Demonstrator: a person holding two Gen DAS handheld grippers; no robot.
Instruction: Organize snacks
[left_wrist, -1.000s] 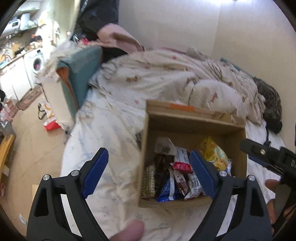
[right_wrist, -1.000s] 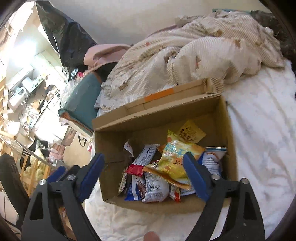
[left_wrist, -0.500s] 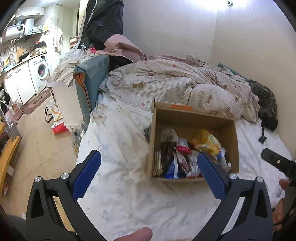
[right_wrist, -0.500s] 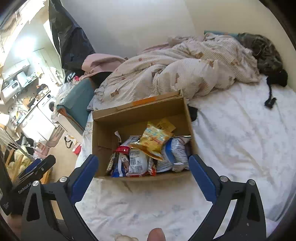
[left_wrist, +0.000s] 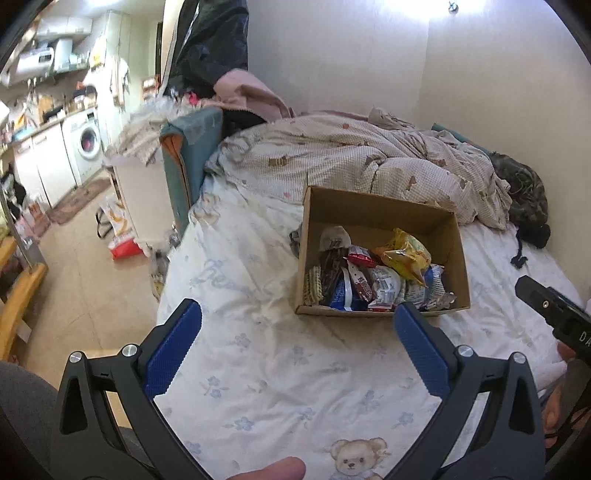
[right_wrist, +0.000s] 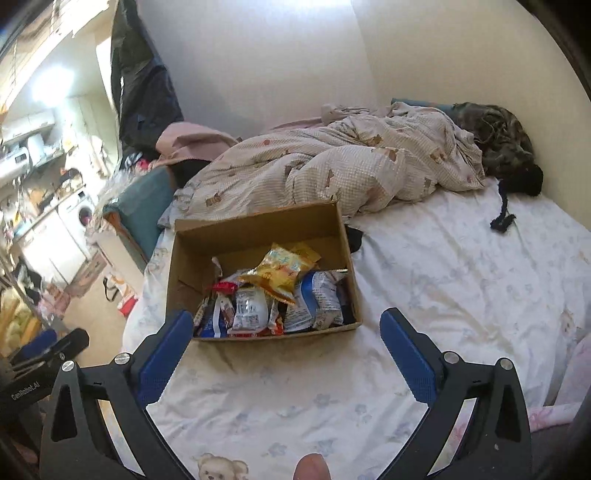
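Both blue-padded grippers, left (left_wrist: 297, 347) and right (right_wrist: 286, 349), had drawn back, jaws spread wide and empty, the open brown cardboard snack box (left_wrist: 380, 210) lying ahead, nearer the right.

Open cardboard box (left_wrist: 380, 210) upright on the bed; snack packets (left_wrist: 376, 280) heaped inside.

A bed (left_wrist: 258, 369) in a floral sheet carries an open snack box (left_wrist: 380, 218) ahead of the claws, a rumpled quilt (left_wrist: 351, 158) beyond.
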